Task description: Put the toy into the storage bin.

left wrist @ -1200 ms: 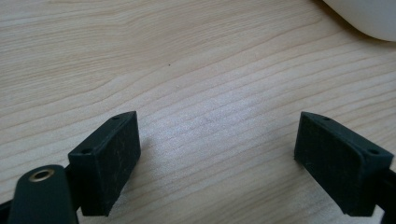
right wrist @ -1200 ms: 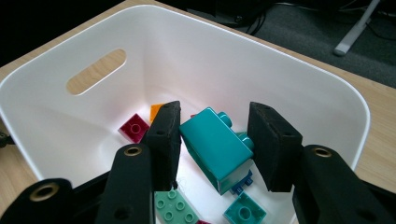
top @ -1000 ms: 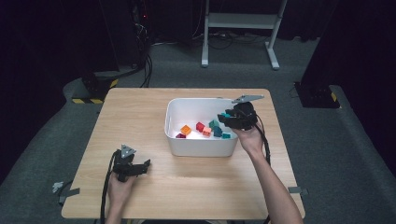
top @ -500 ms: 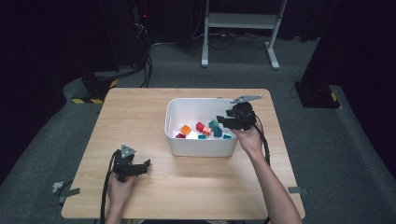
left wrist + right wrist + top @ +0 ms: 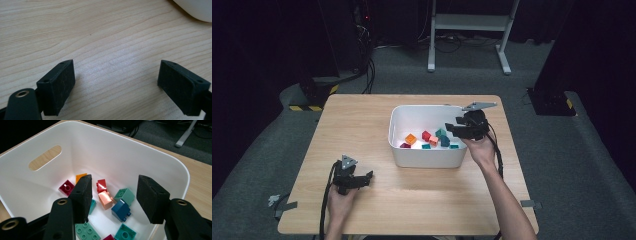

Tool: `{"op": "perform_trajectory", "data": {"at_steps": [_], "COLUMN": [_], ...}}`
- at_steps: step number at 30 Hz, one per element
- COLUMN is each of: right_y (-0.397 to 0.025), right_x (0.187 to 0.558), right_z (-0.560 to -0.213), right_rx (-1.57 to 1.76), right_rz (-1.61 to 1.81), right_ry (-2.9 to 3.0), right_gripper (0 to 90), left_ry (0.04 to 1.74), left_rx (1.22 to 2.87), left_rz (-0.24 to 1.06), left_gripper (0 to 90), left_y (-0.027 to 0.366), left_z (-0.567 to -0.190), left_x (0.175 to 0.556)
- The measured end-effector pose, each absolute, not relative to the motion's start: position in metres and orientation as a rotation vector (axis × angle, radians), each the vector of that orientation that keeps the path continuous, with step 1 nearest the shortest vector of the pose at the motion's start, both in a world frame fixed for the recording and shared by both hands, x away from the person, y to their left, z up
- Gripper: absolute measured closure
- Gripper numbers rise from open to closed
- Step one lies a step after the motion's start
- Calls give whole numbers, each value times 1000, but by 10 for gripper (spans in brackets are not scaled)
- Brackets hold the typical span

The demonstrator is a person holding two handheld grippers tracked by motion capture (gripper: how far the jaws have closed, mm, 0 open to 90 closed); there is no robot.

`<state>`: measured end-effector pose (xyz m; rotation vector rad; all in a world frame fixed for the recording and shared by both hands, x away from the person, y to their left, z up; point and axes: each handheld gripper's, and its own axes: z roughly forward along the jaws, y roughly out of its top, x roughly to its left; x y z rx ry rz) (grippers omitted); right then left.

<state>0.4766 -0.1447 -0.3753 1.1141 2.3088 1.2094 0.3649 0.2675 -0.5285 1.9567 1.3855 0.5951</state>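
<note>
1. The right gripper [image 5: 452, 129] hangs over the right rim of the white plastic bin [image 5: 412, 159] on the light wooden counter [image 5: 362, 125]. Its jaws are spread apart with nothing between them, tilted down into the bin.
2. In the right gripper view, the right gripper [image 5: 113, 197] looks straight in at the toy bricks. The peach plastic brick [image 5: 106, 199] sits right in the gap between the jaws, touching the red brick [image 5: 101, 185] just beyond it.
3. The dark blue brick [image 5: 120, 210] lies nearer the right-hand jaw, just beside the peach one, with a mint green brick [image 5: 125, 195] just past it.
4. The maroon brick [image 5: 66, 187] and an orange brick [image 5: 80, 177] are out beyond the left-hand jaw, near the bin's far wall with the oval handle slot [image 5: 45, 157].
5. A flat green studded plate [image 5: 87, 231] and a teal brick [image 5: 125, 233] lie close under the jaws, at the bottom of that view.
6. The left gripper [image 5: 369, 176] rests low on the counter, well apart from the bin, held by the person's left hand [image 5: 339, 202].
7. In the left gripper view, the left gripper [image 5: 115, 82] has its jaws wide open over bare wood, holding nothing. A corner of the bin [image 5: 197, 8] peeks in far beyond the right-hand jaw.
</note>
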Motion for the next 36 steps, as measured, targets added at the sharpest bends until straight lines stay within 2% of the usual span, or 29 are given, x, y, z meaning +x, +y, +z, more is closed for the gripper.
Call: {"op": "perform_trajectory", "data": {"at_steps": [36], "right_y": [-173], "right_x": [443], "right_z": [-359], "right_rx": [1095], "right_rz": [1292], "right_ry": [2228], "right_gripper": [468], "left_ry": [1385], "left_rx": [1957], "left_rz": [595], "left_gripper": [145], "left_y": [268], "left_z": [-529], "left_x": [365]}}
